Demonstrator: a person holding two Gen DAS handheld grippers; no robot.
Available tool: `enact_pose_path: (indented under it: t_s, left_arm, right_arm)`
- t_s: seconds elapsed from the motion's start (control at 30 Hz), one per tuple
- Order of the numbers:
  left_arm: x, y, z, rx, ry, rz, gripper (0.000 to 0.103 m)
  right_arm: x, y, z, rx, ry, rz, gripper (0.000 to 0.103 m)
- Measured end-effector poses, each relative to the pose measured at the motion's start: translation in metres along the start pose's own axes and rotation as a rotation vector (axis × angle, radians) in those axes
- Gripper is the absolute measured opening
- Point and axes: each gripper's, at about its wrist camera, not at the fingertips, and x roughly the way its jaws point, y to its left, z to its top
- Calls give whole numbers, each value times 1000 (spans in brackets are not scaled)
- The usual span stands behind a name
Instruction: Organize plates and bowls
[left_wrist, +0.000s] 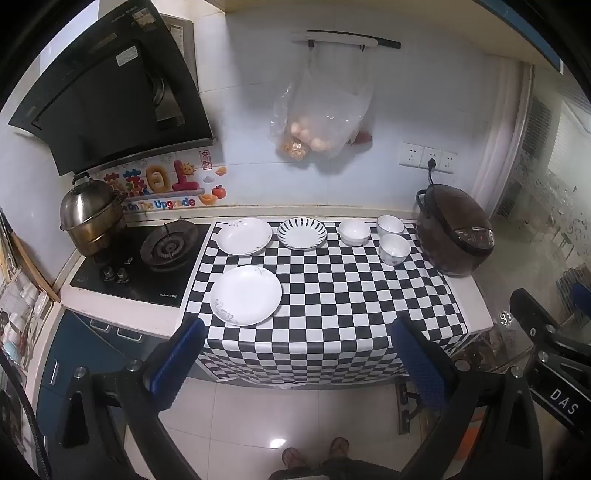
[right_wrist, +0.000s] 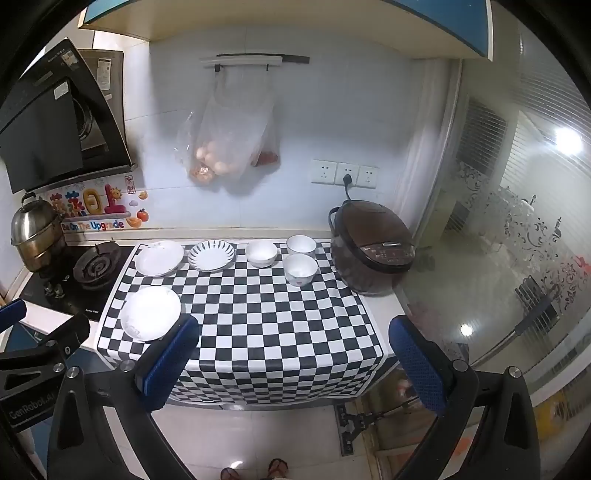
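Three plates (left_wrist: 244, 236) left on cloth (left_wrist: 332, 295), three bowls (left_wrist: 354, 232) right, cooker (left_wrist: 456, 236) beyond

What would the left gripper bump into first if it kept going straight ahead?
Probably the checkered cloth. The left gripper is open, tilted down toward a bare patch just right of the near plate. No dish seems to lie in that line, though depth is hard to judge.

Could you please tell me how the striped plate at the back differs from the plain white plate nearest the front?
The striped plate has dark radial lines around its rim; the front plate is white with a faint grey motif. The striped plate looks smaller and sits in the back row; the front plate lies alone, nearer the counter edge. Both rest upright and empty on the checkered cloth.
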Motion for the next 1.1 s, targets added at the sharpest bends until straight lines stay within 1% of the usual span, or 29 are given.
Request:
enact_pose_path:
  t_s: [0.17,0.23,0.37,0.43,1.1]
  left_arm:
    - [-1,1,1,-3,0,0,103]
    - [-1,6,2,-7,4,1,103]
    - [2,14,2,-9,1,12,103]
    - [0,4,-3,-7,-10,27,103]
    - [-8,8,-1,-7,-9,26,103]
  right_arm:
    - [-1,0,-1,2,-2,3,103]
    - [1,6,-1,-5,3,0,103]
    - [1,6,-1,-3,11,10,103]
    - [-2,8,-1,2,12,10,103]
    - [-1,4,-4,29,22,57,103]
